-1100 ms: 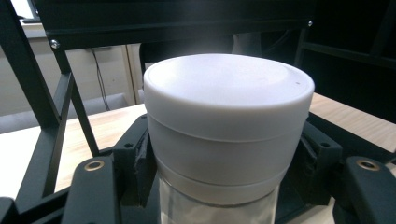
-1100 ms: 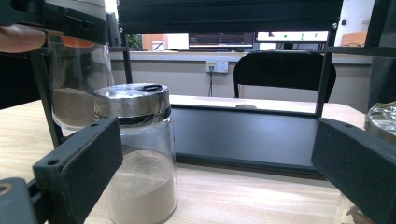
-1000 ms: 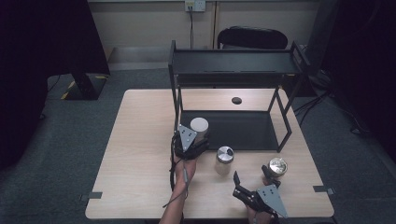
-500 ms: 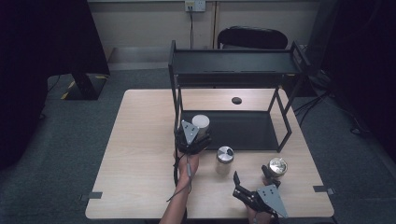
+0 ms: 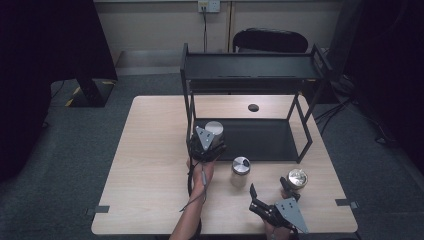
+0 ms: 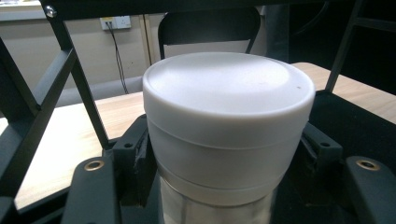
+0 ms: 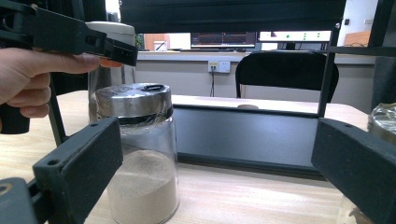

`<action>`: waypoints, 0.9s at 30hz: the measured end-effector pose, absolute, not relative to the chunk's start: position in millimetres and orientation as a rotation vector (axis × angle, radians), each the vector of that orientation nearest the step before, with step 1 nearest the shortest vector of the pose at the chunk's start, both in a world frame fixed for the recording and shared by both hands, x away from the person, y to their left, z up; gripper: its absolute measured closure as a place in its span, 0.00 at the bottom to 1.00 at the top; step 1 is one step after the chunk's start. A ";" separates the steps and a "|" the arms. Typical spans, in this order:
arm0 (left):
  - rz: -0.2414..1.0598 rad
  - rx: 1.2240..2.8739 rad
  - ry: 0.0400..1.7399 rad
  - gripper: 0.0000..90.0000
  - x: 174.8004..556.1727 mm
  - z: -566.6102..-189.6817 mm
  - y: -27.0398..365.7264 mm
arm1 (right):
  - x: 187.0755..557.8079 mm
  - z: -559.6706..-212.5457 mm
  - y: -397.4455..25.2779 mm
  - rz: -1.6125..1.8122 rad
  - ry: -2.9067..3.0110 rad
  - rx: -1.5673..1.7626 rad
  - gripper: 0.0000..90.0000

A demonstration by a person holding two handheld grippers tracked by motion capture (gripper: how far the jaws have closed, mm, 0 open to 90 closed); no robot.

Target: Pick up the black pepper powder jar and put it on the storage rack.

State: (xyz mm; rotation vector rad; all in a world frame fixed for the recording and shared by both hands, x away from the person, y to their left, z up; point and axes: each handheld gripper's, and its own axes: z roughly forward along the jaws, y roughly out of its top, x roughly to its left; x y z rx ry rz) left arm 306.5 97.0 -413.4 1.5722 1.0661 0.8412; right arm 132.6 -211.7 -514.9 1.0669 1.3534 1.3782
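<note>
White-lidded jar [image 6: 227, 135] — clamped in left tool [image 5: 210, 142].

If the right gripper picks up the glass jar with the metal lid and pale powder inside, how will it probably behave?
The glass jar looks rigid, so it should not deform, though its smooth wall may slip between the jaws. Powder fills only its lower half, so it is probably bottom-heavy and stable upright. Being round, it would likely roll if tipped over.
</note>
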 end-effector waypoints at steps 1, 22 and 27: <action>0.838 1.574 1.066 0.38 307.3 -413.6 97.0 | 132.6 -514.9 -211.7 1.378 1.353 1.067 0.01; 0.840 1.600 1.091 0.38 313.6 -416.2 92.8 | 132.6 -514.9 -211.9 1.379 1.354 1.067 0.01; 0.844 1.603 1.086 0.38 314.0 -416.6 92.3 | 132.6 -514.9 -211.9 1.380 1.354 1.066 0.01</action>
